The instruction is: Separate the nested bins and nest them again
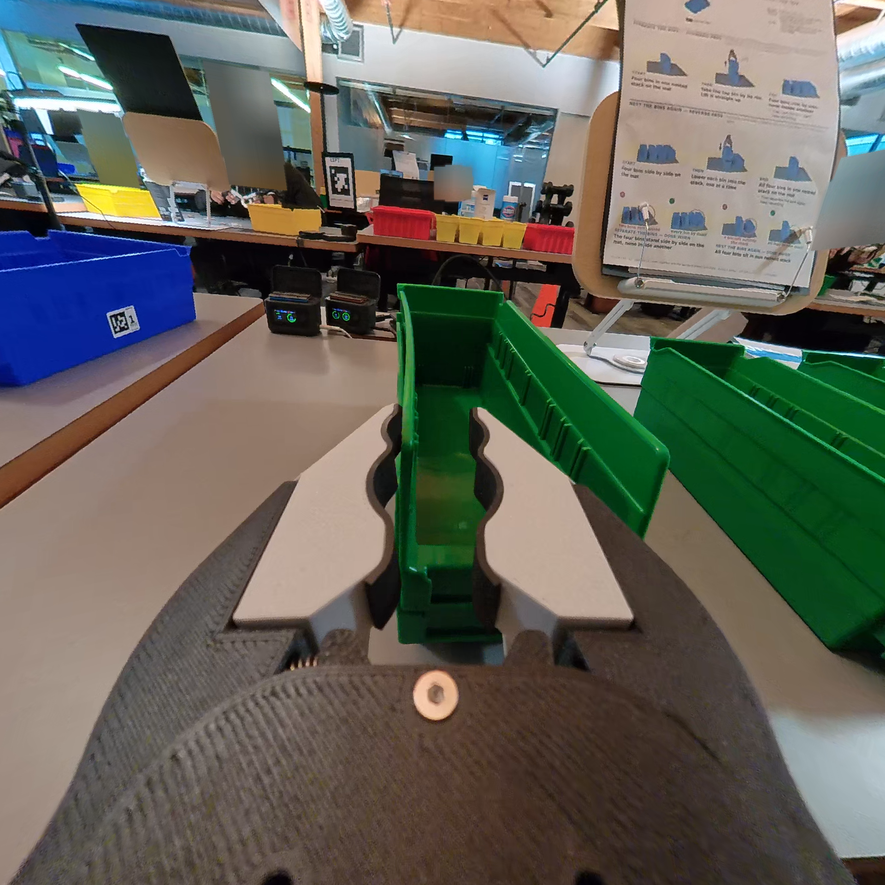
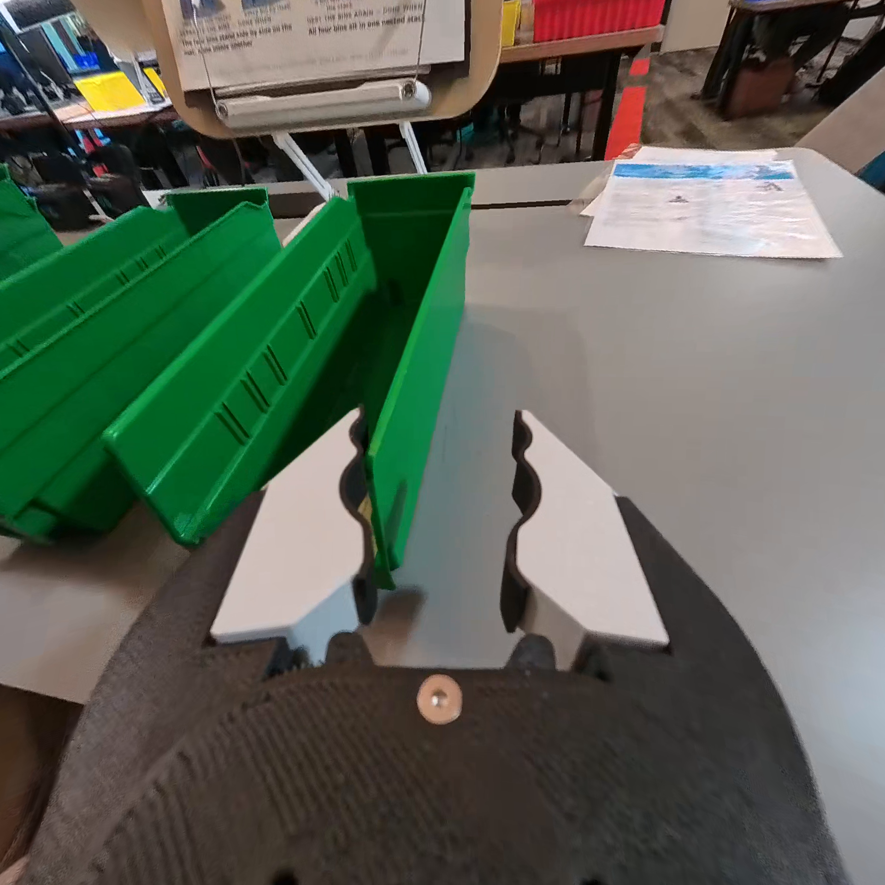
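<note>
Several green bins stand apart side by side on the grey table (image 1: 239, 479). My left gripper (image 1: 435, 412) is open and straddles the left wall (image 1: 404, 383) of the leftmost green bin (image 1: 550, 407): the left finger is outside, the right finger inside over the floor. Two more bins (image 1: 766, 455) (image 1: 847, 368) lie to its right. My right gripper (image 2: 439, 414) is wide open around the right wall (image 2: 421, 335) of the rightmost bin (image 2: 268, 364). That wall rests against the left pad. Other bins (image 2: 96, 325) (image 2: 19, 230) lie to the left.
A large blue bin (image 1: 86, 306) sits on a neighbouring table at far left. Two black charger cases (image 1: 292, 306) stand behind the bins. An instruction sheet on a stand (image 1: 718, 158) (image 2: 325, 43) rises at the back. A laminated sheet (image 2: 709, 206) lies at back right.
</note>
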Tool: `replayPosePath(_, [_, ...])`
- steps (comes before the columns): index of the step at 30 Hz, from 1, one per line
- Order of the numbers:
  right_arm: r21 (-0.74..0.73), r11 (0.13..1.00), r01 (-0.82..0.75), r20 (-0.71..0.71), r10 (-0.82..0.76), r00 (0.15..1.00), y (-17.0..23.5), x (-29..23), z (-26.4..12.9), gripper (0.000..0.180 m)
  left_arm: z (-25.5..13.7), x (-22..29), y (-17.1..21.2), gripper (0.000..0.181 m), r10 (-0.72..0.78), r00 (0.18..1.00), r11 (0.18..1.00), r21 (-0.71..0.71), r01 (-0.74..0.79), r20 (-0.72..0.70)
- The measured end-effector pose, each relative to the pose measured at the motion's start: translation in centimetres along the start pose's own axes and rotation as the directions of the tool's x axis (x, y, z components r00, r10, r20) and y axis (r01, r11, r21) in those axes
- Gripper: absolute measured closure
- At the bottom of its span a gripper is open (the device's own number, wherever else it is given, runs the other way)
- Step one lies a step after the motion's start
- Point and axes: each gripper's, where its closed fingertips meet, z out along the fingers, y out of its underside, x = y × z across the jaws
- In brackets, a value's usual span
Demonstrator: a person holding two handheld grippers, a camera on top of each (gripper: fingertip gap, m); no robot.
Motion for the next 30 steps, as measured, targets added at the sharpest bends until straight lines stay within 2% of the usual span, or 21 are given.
replayPosePath(12, [-0.024, 0.999, 0.032, 0.037, -0.031, 0.999, 0.6, -0.7, 0.7, 0.138, -0.5, -0.3, -1.1, 0.151, -0.005, 1.000, 0.999, 0.048, 0.004, 0.026])
replayPosePath(18, [-0.039, 0.995, 0.093, -0.002, -0.093, 0.996, 0.8, -0.5, 0.7, 0.161, -1.3, 0.8, -2.6, 0.153, -0.016, 1.000, 0.993, 0.117, 0.014, 0.016])
replayPosePath(24, [-0.060, 0.996, 0.072, 0.023, -0.071, 0.997, 1.2, -0.8, 1.2, 0.175, -3.3, 5.2, -5.1, 0.156, 0.037, 0.998, 0.971, 0.237, -0.022, -0.059])
replayPosePath(30, [-0.056, 0.998, 0.013, -0.014, -0.014, 1.000, 0.8, 0.1, 1.1, 0.177, -4.3, 13.0, -3.5, 0.155, 0.018, 0.963, 0.988, 0.152, 0.024, -0.268])
